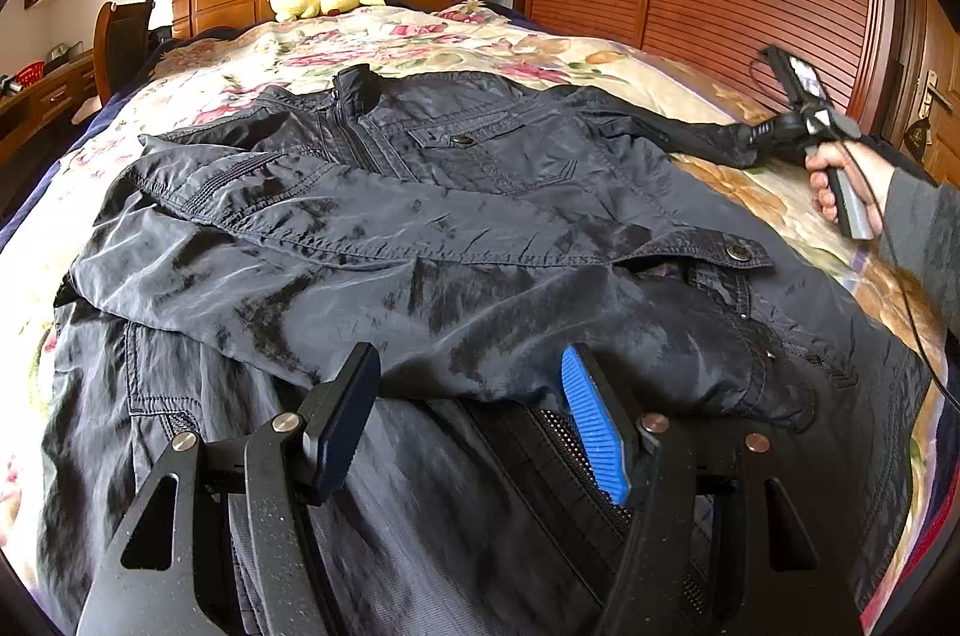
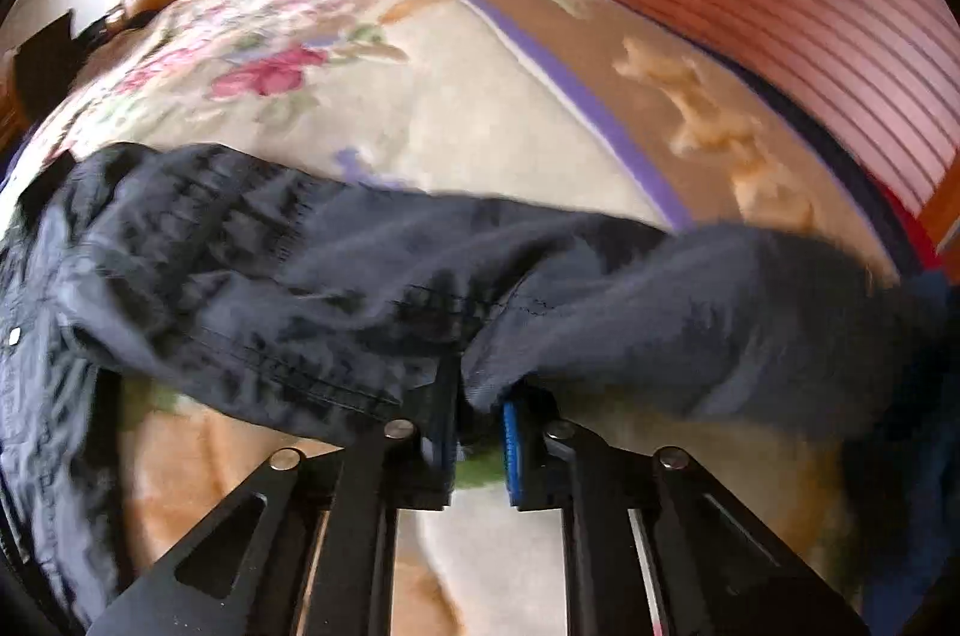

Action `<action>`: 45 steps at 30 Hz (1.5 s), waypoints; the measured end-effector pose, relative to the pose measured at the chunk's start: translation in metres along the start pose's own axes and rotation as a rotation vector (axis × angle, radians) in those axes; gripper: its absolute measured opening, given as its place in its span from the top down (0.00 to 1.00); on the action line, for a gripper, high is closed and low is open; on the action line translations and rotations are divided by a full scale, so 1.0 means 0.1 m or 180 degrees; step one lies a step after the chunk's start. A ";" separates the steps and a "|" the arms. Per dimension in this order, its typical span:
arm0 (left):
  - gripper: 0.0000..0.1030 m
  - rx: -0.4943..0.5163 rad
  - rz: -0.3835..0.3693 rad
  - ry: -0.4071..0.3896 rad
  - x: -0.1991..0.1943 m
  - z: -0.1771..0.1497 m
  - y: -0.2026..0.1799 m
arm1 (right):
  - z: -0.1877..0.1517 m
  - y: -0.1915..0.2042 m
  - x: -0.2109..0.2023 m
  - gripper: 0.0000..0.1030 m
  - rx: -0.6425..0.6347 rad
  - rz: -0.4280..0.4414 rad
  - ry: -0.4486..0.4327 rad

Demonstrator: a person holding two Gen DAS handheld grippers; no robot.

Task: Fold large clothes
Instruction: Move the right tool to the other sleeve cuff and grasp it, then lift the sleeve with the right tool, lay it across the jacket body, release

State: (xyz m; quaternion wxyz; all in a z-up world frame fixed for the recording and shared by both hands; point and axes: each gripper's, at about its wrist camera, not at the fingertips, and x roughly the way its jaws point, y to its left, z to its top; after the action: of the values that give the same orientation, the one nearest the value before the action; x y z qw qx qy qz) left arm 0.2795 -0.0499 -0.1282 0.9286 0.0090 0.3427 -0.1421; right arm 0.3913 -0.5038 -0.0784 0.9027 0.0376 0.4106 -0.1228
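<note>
A: While the bed [image 1: 420, 36] filled the frame from the headboard at upper centre down to the lower edge, the dark jacket [image 1: 456, 216] lay spread across its middle, one sleeve already folded over the chest. Where were your tools?

B: Your left gripper [image 1: 474, 426] hovered at the bottom of its view, jaws apart and holding nothing, above the jacket's hem. Your right gripper [image 2: 480, 432], low centre in its own view, was clenched on the cuff of the other sleeve [image 2: 600, 300], which stretched toward the right edge of the bed.

A: And how should you have carried it?

B: You needed to lift the cuff just clear of the blanket, sweep it across the chest toward the left of the frame, and keep the sleeve flat and untwisted before releasing.
</note>
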 end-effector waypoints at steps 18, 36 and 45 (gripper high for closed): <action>0.38 0.0014 -0.0001 -0.0013 -0.01 0.00 0.01 | -0.23 1.75 -1.91 0.91 -0.1297 0.1045 -0.0891; 0.38 0.0014 -0.0004 -0.0012 -0.01 0.00 0.00 | -0.70 1.89 -1.76 0.77 -0.1296 0.1290 -0.0221; 0.38 0.0016 -0.0003 -0.0010 -0.01 0.00 0.01 | -0.80 1.70 -2.38 0.48 -0.1378 0.1228 -0.0725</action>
State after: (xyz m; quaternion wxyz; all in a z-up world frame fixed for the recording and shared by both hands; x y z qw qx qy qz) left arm 0.2789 -0.0491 -0.1277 0.9290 0.0110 0.3409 -0.1435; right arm 0.2249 -0.2805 0.0420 0.9366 -0.0923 0.3088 0.1377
